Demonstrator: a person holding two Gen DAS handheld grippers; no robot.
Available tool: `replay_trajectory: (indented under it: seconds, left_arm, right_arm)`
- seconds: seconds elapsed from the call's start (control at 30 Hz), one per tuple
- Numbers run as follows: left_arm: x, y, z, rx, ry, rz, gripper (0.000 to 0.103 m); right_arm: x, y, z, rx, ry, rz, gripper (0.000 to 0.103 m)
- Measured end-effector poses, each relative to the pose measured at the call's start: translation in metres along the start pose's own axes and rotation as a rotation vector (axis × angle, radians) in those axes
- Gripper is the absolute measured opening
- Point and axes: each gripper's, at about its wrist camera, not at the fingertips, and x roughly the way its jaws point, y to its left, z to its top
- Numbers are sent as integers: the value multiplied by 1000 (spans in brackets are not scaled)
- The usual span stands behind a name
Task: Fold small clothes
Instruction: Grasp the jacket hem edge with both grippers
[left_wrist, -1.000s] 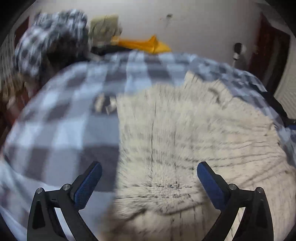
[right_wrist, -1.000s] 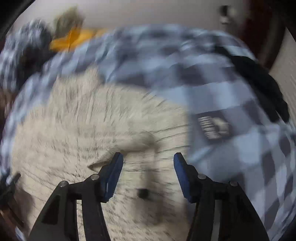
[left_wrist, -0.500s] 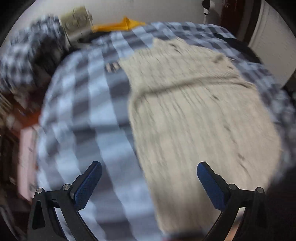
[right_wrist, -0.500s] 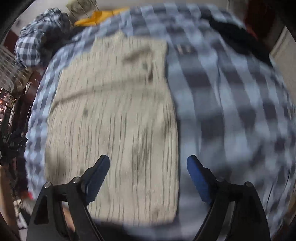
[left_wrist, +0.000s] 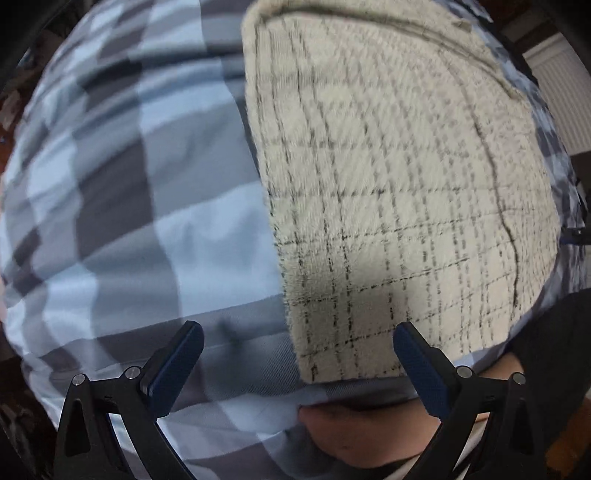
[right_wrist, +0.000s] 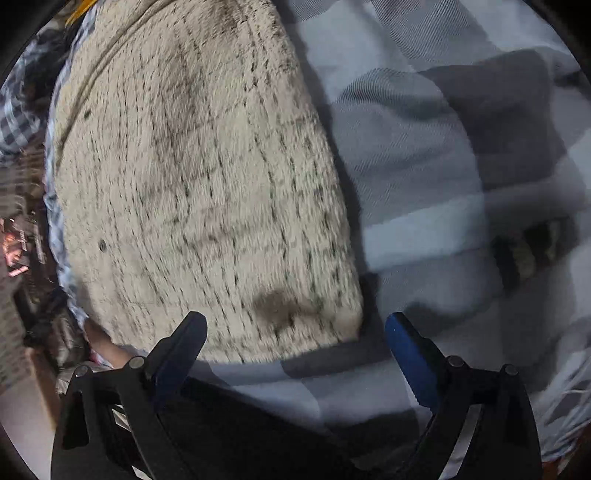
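Checked blue-and-grey bedding (left_wrist: 122, 192) fills the left wrist view, one cream garment (left_wrist: 399, 177) with thin dark grid lines lying flat on it. Its near left corner sits between the left tool's (left_wrist: 299, 358) wide-apart fingers.

Right wrist view: the same garment (right_wrist: 199, 184) spreads ahead-left, its near right corner between the right tool's (right_wrist: 295, 343) spread fingers, nothing gripped.
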Motion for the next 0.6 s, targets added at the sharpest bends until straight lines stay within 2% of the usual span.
replay_trajectory:
  seconds: [0.07, 0.23, 0.33, 0.37, 0.43, 0.5, 0.6]
  left_arm:
    - [18, 2, 2, -21, 46, -8, 102]
    - [52, 0, 0, -33, 151, -24, 102]
    - [58, -7, 0, -21, 154, -2, 102]
    - [59, -10, 0, -18, 149, 3, 99]
    - [54, -19, 1, 2, 134, 1, 79]
    - [46, -28, -1, 22, 126, -23, 40]
    - [39, -43, -4, 48, 137, -39, 16]
  right_arm:
    - [6, 0, 8, -1, 3, -22, 95]
    - [34, 1, 29, -21, 81, -57, 95]
    - [46, 4, 41, -35, 100, -76, 95]
    - [49, 7, 44, -49, 100, -87, 95]
    - [48, 12, 42, -87, 76, -106, 79]
    - [45, 22, 43, -138, 47, -126, 41]
    - [43, 36, 42, -194, 20, -158, 20]
